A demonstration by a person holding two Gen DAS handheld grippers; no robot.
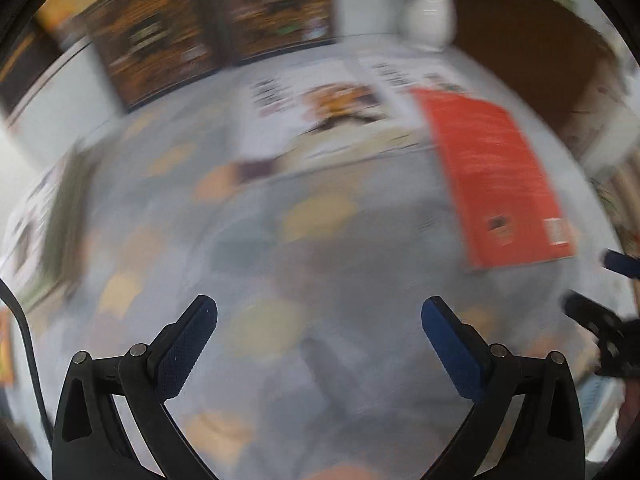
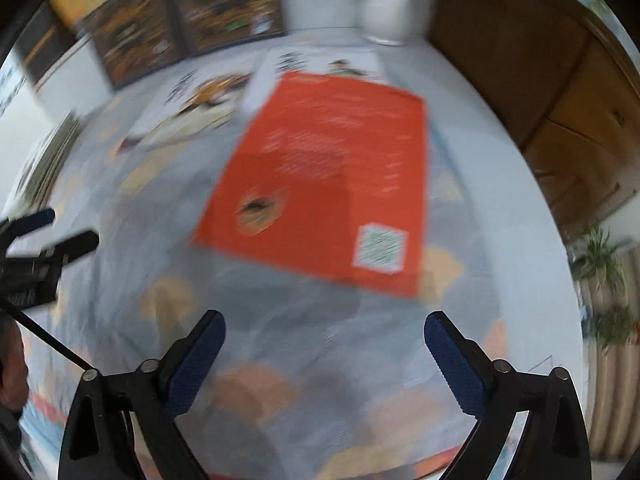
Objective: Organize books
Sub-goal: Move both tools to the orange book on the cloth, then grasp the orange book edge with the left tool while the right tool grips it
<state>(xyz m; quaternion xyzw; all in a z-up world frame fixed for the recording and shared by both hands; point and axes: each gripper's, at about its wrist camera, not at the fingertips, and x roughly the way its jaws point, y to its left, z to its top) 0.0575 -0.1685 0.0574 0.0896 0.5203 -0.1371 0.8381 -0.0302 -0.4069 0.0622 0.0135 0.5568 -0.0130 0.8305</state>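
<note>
Books, counted quick: one red book (image 2: 332,176) lies flat and face down on the patterned cloth (image 2: 280,320), back cover up with a square code patch near one corner; it overlaps one white book (image 2: 320,62) behind it, and a second white book (image 2: 200,100) with an orange-brown cover picture lies just beside that, to its left in the right wrist view. That makes three flat on the table. Two dark books (image 1: 208,24) with orange print stand upright at the far edge, side by side against the wall. One more pale, greenish book or stack (image 1: 52,216) sits at the left edge, too blurred to count. One white vase (image 2: 386,4) stands at the back, near the white book. Brown wooden cabinet (image 2: 540,92) at right; one potted plant (image 2: 604,264) beyond the table edge. Both views are motion-blurred. Left gripper (image 1: 319,318): blue-padded fingers spread wide, nothing between them, over bare cloth, with the red book well off to its right. Right gripper (image 2: 325,332): fingers also spread wide and empty, red book just ahead of the tips, not touching. Each gripper shows at the edge of the other's view, apart from one another.
</note>
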